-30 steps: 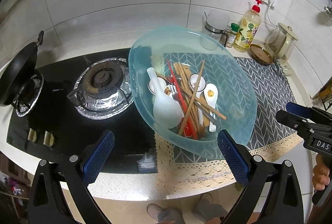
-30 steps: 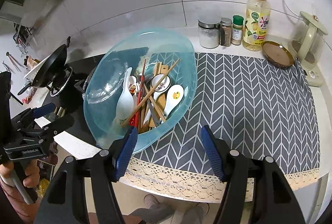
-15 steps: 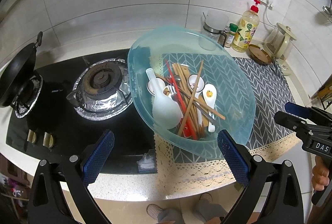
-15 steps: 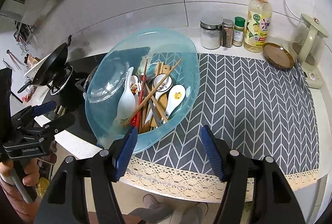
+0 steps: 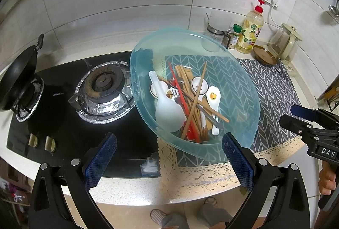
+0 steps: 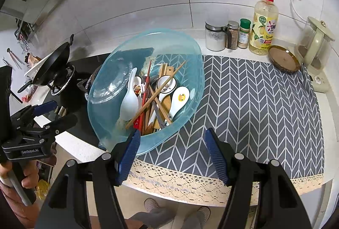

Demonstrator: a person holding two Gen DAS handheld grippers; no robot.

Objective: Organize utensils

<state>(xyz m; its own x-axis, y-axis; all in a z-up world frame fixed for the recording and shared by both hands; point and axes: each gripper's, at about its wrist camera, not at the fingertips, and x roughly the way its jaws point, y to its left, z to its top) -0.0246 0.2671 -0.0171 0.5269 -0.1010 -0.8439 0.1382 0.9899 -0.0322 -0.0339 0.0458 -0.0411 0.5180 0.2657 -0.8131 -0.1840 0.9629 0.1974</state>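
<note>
Left gripper (image 5: 168, 157): blue-padded jaws spread wide, nothing between them, touching nothing; it hangs tilted downward over the near counter edge, left pad above the black glass gas hob (image 5: 63, 123), right pad in front of the near rim of the translucent blue plastic basin (image 5: 243, 89). Right gripper (image 6: 171, 154): jaws parted to a medium gap, empty, no contact; also pitched down, left pad overlapping the basin's near rim in view, right pad above the grey chevron-pattern mat with cream lace edge (image 6: 254, 101). Whether that left pad actually touches the rim, can't tell. Each gripper is held by a hand on its grip, visible at the frame edge of the other camera. Utensils all sit piled in the basin, which straddles the hob's right edge and the mat's left end: large white plastic rice paddle (image 5: 168, 111) on the left, red chopsticks (image 5: 180, 97), brown wooden chopsticks (image 5: 196, 99) crossing the heap, white ceramic soup spoons (image 5: 213, 97) on the right, a metal fork (image 5: 174, 93) mid-pile. Far right along the wall: yellow dish-soap pump bottle (image 6: 263, 23).
</note>
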